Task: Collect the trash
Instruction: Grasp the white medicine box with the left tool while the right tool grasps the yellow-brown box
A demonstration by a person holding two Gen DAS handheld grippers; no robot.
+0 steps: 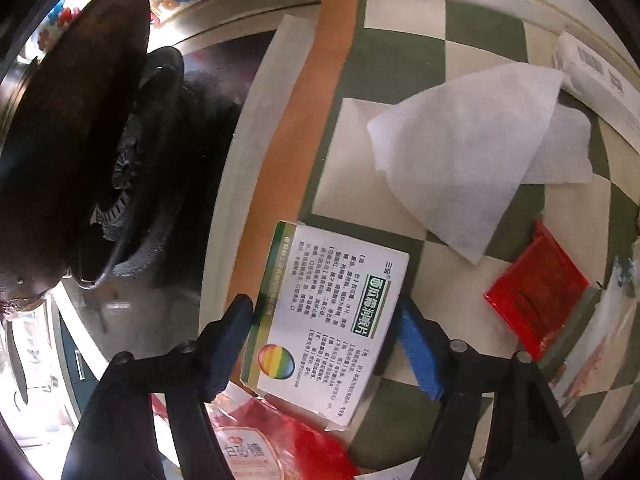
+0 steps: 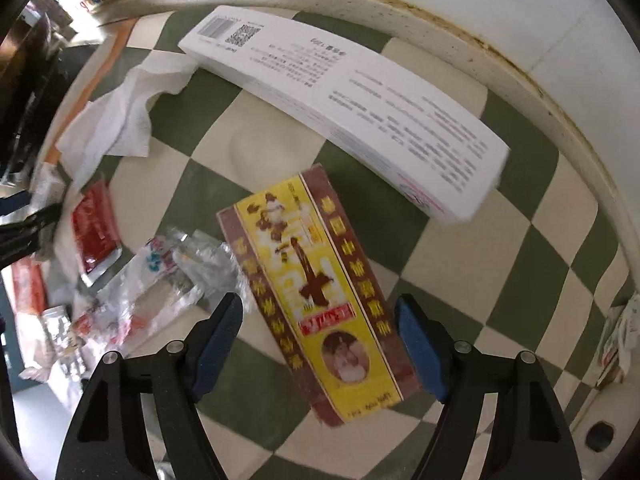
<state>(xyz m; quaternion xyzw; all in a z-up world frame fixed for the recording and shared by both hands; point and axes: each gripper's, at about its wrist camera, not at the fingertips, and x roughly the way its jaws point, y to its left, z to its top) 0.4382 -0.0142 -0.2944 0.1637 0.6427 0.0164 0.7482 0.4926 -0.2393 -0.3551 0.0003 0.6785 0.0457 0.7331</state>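
My left gripper (image 1: 326, 340) straddles a white and green medicine box (image 1: 324, 320) with a rainbow circle; its fingers stand at the box's two long sides, and I cannot tell whether they press it. My right gripper (image 2: 318, 340) is open around a yellow and brown carton (image 2: 316, 288) that lies on the green and cream checkered cloth (image 2: 460, 256); gaps show on both sides. Other trash: a white tissue (image 1: 472, 148), also in the right wrist view (image 2: 116, 120), a red sachet (image 1: 536, 288), clear wrappers (image 2: 160, 280), a long white box (image 2: 352, 108).
A black gas burner (image 1: 132, 184) with a dark pan (image 1: 72, 128) on it stands left of the cloth. A red sugar bag (image 1: 280, 448) lies under my left gripper. The counter's raised back edge (image 2: 480, 44) curves behind the boxes.
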